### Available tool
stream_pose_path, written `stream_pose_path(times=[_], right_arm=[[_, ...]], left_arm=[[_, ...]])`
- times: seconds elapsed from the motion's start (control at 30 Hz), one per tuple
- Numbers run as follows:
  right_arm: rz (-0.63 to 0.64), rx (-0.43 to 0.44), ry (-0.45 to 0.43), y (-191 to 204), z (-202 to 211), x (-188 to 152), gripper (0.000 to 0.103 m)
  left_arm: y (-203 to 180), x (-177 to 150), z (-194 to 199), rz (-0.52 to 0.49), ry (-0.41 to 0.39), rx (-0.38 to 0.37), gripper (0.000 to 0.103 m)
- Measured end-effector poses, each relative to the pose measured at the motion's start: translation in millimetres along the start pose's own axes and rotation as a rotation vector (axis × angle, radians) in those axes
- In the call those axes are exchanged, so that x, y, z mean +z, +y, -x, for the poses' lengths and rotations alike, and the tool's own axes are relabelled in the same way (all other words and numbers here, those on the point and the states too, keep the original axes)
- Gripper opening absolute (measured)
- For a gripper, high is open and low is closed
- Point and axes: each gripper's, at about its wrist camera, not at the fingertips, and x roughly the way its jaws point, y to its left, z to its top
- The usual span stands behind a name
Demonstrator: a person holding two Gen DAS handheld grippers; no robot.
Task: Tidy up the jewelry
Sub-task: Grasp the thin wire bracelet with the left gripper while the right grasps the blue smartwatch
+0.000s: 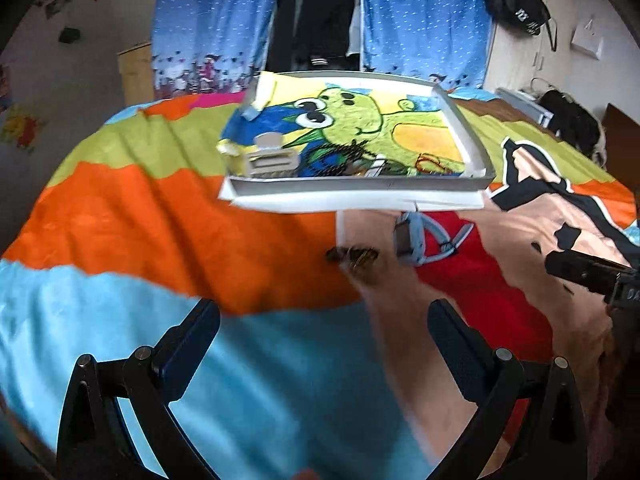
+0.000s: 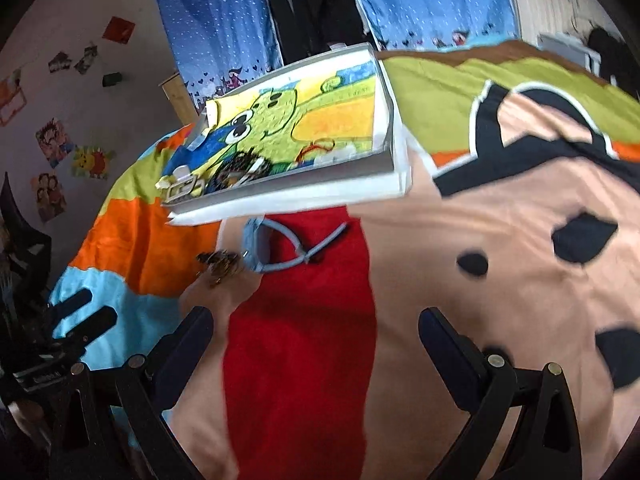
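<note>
Left wrist view sits low over the bed (image 1: pixel 120 208), looking forward between its own fingers (image 1: pixel 192 344), the shallow tray (image 1: pixel 360 190) near at twelve o'clock. Right wrist view hovers just as low, facing the same way, tray (image 2: pixel 288 192) tilted at eleven o'clock. Both share the tray, the blue watch (image 1: pixel 412 240) (image 2: pixel 256 248), the bedspread and the blue curtain (image 1: pixel 424 16) (image 2: pixel 216 20) behind.

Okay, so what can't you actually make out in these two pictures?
- Dark tangle in the tray, left wrist view: too small and bunched to tell pieces apart.
- Brownish item on the bedspread, both views: motion blur hides what it is.
- Blue watch, right wrist view: face turned away, dial unseen.
- Right tongs, left wrist view: cut off by the edge.
</note>
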Motion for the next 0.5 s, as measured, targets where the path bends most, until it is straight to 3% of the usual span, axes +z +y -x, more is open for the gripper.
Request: stream_pose_path(times=[0.2,0.3,0.37,0.43,0.5], right_arm=[[0.157,0.017,-0.044,9,-26,19,0.103],[0.179,0.044,-0.052,11,-43,27,0.103],[0.182,0.056,-0.041,9,-55,31,0.103],[0.194,0.045,-0.030,8,-65,34,0.098],[0.202,0.039,-0.014,7,-75,36,0.084]], left_arm=[[13,16,-29,0.023,0.005,-0.093,0.098],[14,23,-38,0.027,0.022,-0.136,0.083],[16,27,-48,0.028,0.043,-0.166,0.068],[15,29,-57,0.037,0.066,-0.194,0.059],[15,30,-67,0.051,0.101,-0.225,0.050]])
